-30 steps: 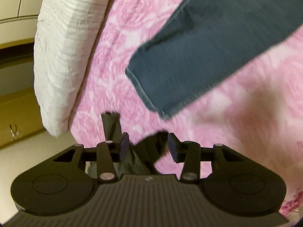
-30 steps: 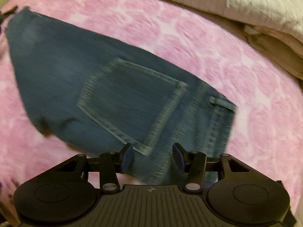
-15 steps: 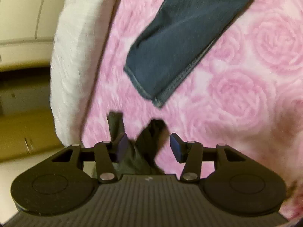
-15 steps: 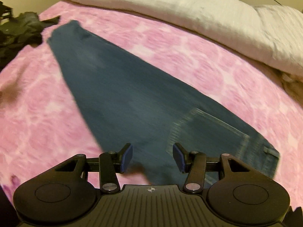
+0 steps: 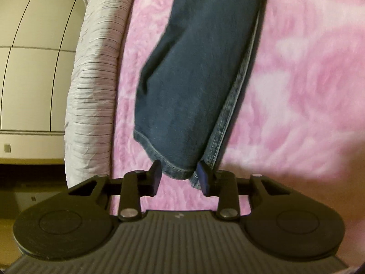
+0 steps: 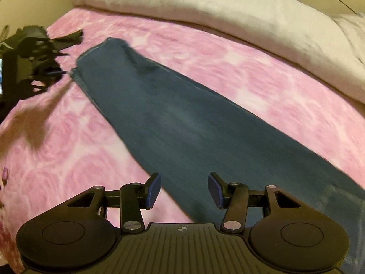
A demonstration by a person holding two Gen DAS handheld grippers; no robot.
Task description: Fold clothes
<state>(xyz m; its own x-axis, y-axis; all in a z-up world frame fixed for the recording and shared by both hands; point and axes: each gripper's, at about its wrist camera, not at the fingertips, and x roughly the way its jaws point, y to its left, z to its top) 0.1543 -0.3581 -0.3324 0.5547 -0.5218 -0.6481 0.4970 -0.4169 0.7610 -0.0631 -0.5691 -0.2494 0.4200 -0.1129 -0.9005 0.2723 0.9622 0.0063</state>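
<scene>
A: Surface? Room?
B: Pink rose bedspread; white duvet beyond, cream panelled wall.
A: Jeans?
B: Jeans flat, long axis diagonal, hem toward left gripper.
A: Grippers?
B: Left closing, hem between jaws; right gripper half open, empty.

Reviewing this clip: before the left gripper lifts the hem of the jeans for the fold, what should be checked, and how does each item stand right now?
1. Hem between the left gripper's fingers: ok, the hem corner of the jeans sits between them.
2. Grip finished: not ok, the jaws are closing and gaps show beside the hem.
3. Both layers caught: cannot tell, the lower layer's edge lies by the right-hand finger.
4. Jeans flat on the pink bedspread: ok, the leg lies long and fairly smooth.
5. Right gripper ready: not ok, open above the leg, holding nothing.
6. Dark clothes pile clear of the jeans: ok, apart from the hem.
</scene>
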